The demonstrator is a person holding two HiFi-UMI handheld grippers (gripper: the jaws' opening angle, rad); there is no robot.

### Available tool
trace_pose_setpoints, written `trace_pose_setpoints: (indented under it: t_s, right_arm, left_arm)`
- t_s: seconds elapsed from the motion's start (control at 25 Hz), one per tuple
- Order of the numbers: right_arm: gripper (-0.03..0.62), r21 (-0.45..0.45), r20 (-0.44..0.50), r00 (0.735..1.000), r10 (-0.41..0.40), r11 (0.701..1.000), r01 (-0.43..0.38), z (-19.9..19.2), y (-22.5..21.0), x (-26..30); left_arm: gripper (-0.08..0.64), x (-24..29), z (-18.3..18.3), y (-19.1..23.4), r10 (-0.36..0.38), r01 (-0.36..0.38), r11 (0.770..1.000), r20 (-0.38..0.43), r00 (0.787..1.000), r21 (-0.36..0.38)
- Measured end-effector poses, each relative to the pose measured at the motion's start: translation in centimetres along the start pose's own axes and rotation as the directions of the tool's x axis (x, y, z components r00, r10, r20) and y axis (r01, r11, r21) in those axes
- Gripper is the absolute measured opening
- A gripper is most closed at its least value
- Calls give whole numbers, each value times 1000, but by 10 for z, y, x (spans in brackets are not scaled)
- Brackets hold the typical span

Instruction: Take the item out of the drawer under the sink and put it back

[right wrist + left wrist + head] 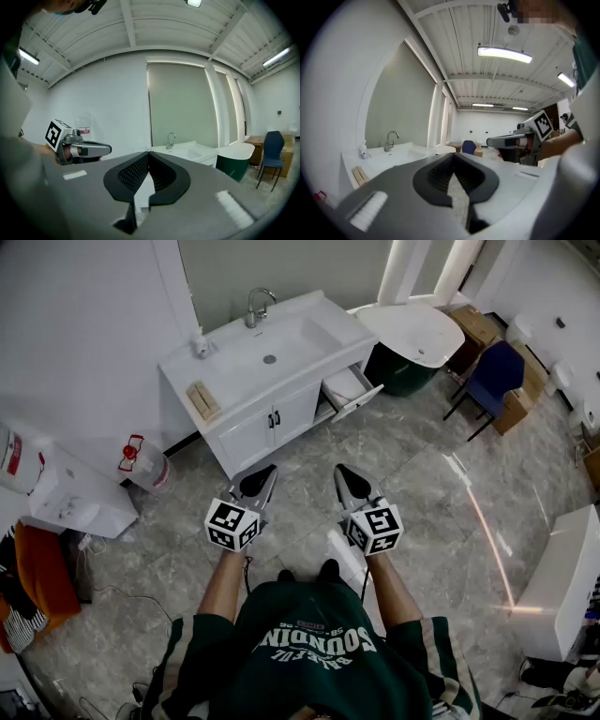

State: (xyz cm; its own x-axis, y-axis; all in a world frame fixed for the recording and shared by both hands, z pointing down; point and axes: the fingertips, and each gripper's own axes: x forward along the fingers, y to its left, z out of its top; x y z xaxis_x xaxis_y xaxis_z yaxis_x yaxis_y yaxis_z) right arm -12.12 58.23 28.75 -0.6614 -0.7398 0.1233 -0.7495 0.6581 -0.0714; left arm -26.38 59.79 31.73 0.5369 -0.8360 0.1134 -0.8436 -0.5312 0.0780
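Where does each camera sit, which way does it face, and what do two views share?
Head view: on the person's head, steeply down on the white sink cabinet, its drawer open; forearms, left gripper and right gripper show.
Left gripper view: on that gripper, along its shut jaws toward the chrome tap; right gripper at right.
Right gripper view: likewise, toward the cabinet; left gripper at left.
Shared: the tap.

Drawer (pixel 350 388) contents too small to tell; white unit (pixel 570 577) cut off at right edge.
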Motion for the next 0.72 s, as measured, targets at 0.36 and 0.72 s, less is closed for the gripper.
trace_pose_setpoints:
  t_s: [0.36,0.72]
  right_arm:
    - [3,23,-27,1000,-2,1000,2,-6,0,10]
    - [2,37,-37,999,-23,999,24,-9,1,26]
  left_arm:
    - [51,5,0,7,-8,8,1000,-1,1000,-4]
    - [51,10,-4,23,-28,28,1000,-8,1000,-1]
